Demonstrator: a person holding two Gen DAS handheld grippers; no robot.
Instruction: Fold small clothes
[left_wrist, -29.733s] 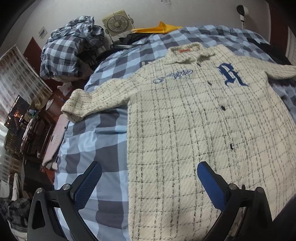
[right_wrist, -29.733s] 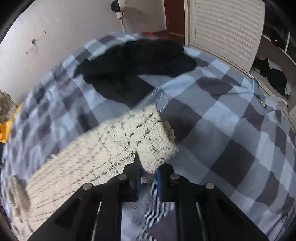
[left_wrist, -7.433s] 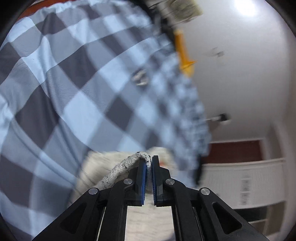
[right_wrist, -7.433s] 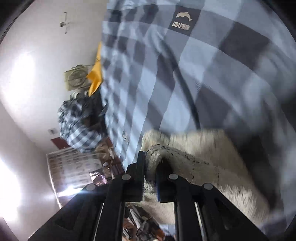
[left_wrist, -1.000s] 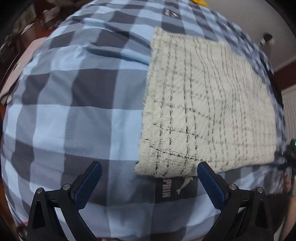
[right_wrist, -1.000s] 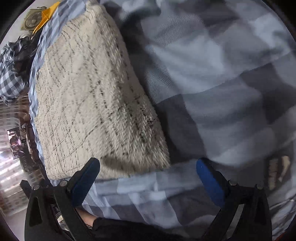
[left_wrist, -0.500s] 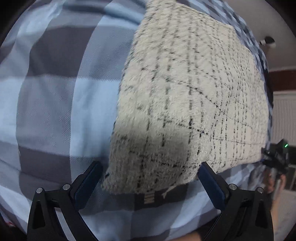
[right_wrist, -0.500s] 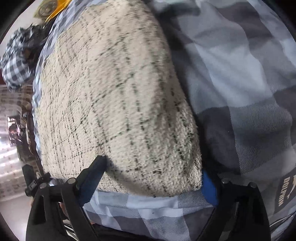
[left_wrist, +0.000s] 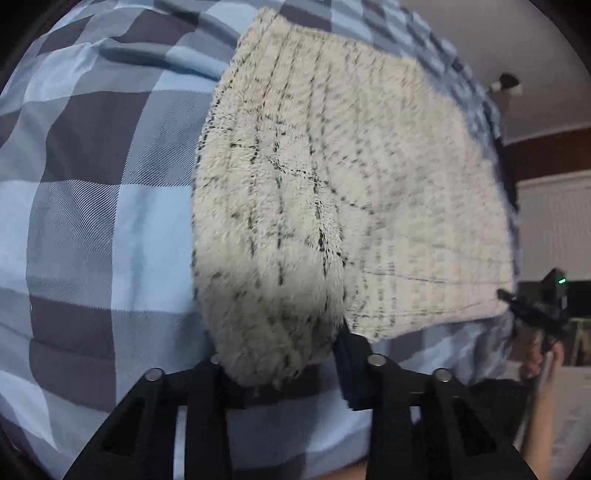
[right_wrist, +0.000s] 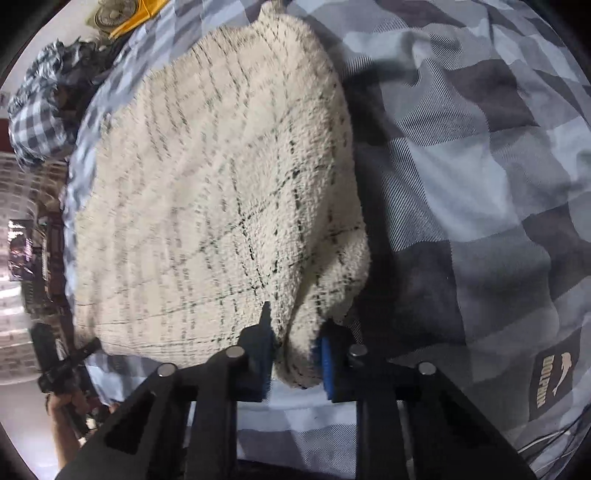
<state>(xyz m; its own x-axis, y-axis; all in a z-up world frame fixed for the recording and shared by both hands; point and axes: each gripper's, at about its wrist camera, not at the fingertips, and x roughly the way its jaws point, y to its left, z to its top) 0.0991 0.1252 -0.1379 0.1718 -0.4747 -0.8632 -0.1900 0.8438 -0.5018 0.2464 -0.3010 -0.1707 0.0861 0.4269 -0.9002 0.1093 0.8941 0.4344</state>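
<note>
Jacket (left_wrist: 332, 192), cream with thin black checks and already folded into a thick rectangle, lies near the bed's near edge on the blue-and-grey checked duvet (left_wrist: 92, 184). Its two near corners are bunched up. The left gripper (left_wrist: 280, 365) has just closed on one corner, the right gripper (right_wrist: 295, 365) on the other, cloth pinched between each pair of blue pads.
</note>
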